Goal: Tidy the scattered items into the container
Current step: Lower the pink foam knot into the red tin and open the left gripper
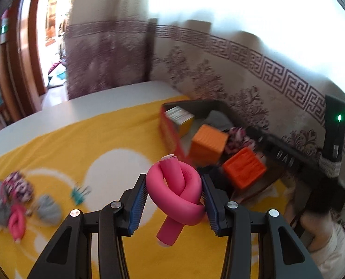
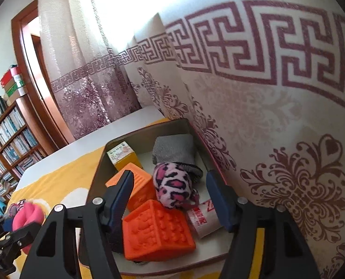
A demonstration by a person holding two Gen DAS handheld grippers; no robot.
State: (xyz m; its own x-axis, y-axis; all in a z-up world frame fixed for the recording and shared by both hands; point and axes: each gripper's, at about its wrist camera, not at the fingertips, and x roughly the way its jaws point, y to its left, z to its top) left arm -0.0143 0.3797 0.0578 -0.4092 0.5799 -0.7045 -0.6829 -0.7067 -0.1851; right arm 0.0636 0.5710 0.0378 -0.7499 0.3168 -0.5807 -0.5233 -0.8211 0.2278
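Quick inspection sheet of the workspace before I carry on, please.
Surface: yellow blanket over a white table.
Job's things: box holding orange cubes, grey cloth, leopard pouch; knotted pink roller.
Clutter: cloths, roller and clip on the blanket.
Grippers: left gripper shut on the roller; right gripper open over the box.
Cables: nothing seen.
Surroundings: curtains, bookshelf.

Sunlit patterned curtain (image 2: 253, 107), wooden bookshelf (image 2: 10, 144) beside a wooden doorway (image 2: 30, 69).

foam curler (image 1: 176, 194): matt | cube (image 2: 157, 231): bumpy rubbery | blanket (image 1: 79, 139): fuzzy cloth
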